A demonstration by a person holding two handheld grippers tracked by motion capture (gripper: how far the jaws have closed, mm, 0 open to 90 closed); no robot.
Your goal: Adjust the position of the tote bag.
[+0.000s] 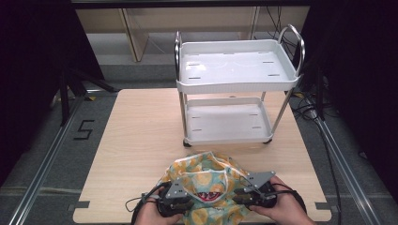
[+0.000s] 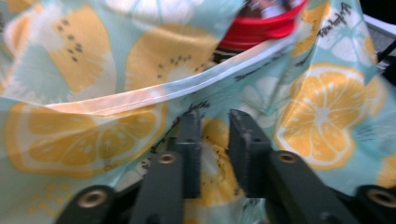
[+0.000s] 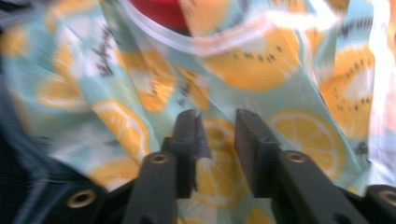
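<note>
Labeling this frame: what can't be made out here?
- Red container in the bag: the fabric covers most of it in both gripper views, and its contents are blurred.
- Left gripper and right gripper: blur; cannot tell if fabric is pinched.
- Bag's near edge: cut off by the high view's bottom.

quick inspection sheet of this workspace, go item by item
surface: light wood table, bare at its left and middle.
job's things: citrus-print bag at the near edge, mouth open; a red-rimmed container inside it.
clutter: white two-tier cart on the far half of the table, both trays bare.
grippers: left gripper and right gripper sit at the bag's two sides, jaws apart with bag fabric in the gap; the pads do not press on it.
cables: a black lead loops from the left gripper by the near edge; loose cables lie on the floor to the right.
surroundings: grey floor with a 5 marking, dark curtains at both sides.
</note>
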